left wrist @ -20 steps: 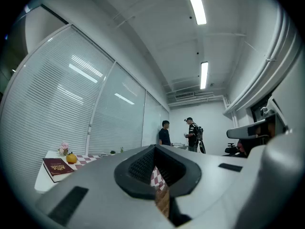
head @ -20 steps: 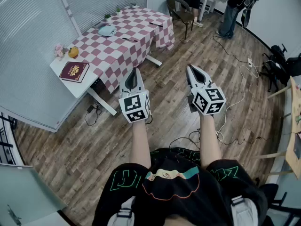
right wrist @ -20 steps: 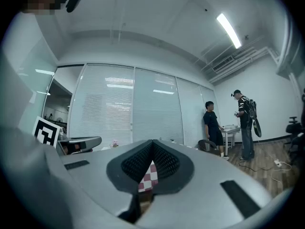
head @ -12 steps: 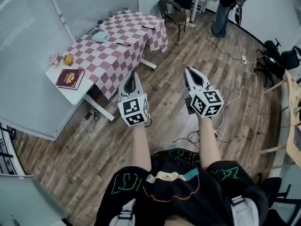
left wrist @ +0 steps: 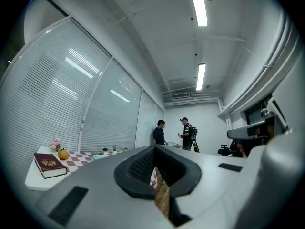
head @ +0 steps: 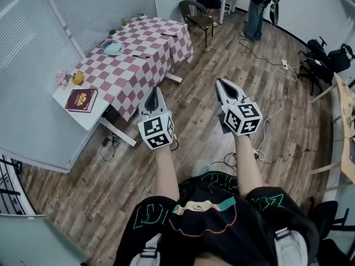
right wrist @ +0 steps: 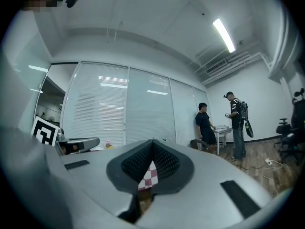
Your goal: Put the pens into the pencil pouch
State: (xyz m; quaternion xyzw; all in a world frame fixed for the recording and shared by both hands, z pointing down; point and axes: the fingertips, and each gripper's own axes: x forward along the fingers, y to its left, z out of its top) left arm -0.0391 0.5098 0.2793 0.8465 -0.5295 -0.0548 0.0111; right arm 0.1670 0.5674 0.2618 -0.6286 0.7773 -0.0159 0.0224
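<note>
While you stood well back from the counter point(head: 148, 43) with its checked cloth, you held both tools out level above the wooden floor point(head: 211, 54). Your left hand-held gripper point(head: 155, 91) had its jaws pressed together on nothing, and your right hand-held gripper point(head: 219, 82) was the same (only cloth and floorboards showed through the slit). That suited an approach, with nothing to carry yet. The pale blue pouch point(head: 113, 49) lay on the cloth toward the window side. A nearer pen point(head: 140, 56) lay close beside it, and a farther pen point(head: 169, 35) lay well apart along the counter. By my judgement the task had not yet begun, and you first needed to come within reach.
</note>
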